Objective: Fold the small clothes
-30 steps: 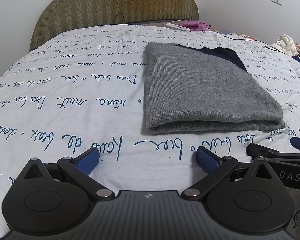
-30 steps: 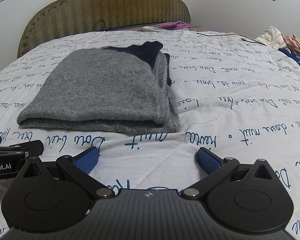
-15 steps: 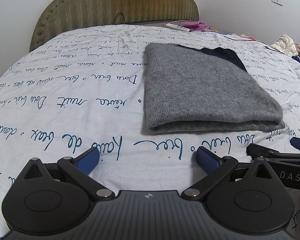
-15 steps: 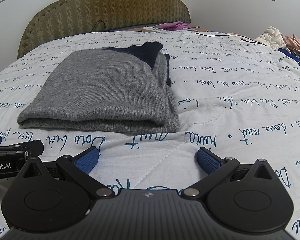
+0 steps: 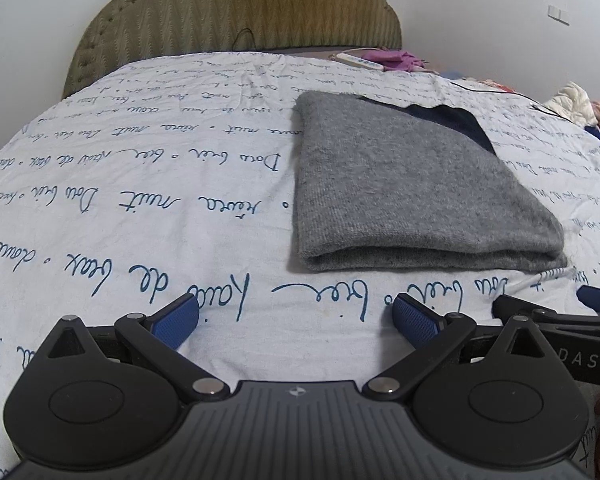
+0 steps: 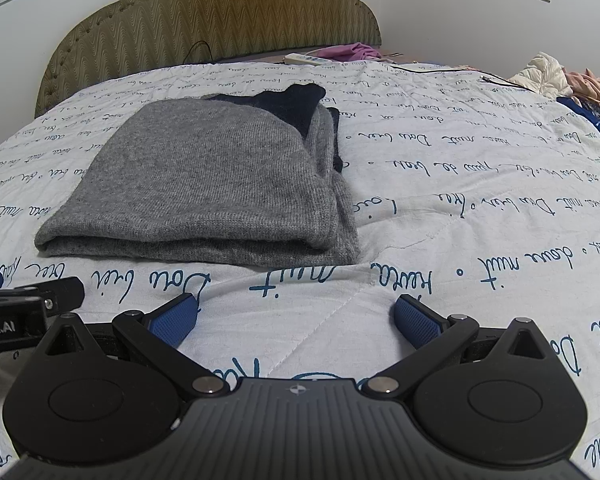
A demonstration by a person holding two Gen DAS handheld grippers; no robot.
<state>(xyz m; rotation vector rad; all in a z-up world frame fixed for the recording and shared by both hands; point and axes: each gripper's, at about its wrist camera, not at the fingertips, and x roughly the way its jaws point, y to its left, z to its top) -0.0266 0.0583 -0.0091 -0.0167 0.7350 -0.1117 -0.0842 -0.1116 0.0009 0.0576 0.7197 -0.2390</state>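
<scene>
One grey knitted garment [image 5: 412, 192] lies folded into a flat rectangle on the white bedspread [image 5: 140, 208] printed with blue handwriting, its thick folded edge turned toward both cameras. At the far end of the grey garment a dark navy layer [image 6: 296, 104] shows, partly tucked under the grey. Just short of the garment's near edge, the left gripper [image 5: 296, 320] sits low over the bedspread with its blue-padded fingers [image 5: 176, 322] spread wide and nothing between them, apart from the cloth. Beside it, off the garment's near right corner, the right gripper [image 6: 296, 318] is likewise spread wide and empty, its pads [image 6: 416, 320] clear of the fabric. Each gripper's black frame shows at the edge of the other's view. Beyond the garment, at the head of the bed, stands an olive padded headboard [image 6: 220, 12]; near it lie a white power strip [image 5: 360, 62] and a purple cloth [image 5: 392, 58]. Far to the garment's right, a heap of pale clothes [image 6: 548, 74] rests at the bed's edge
</scene>
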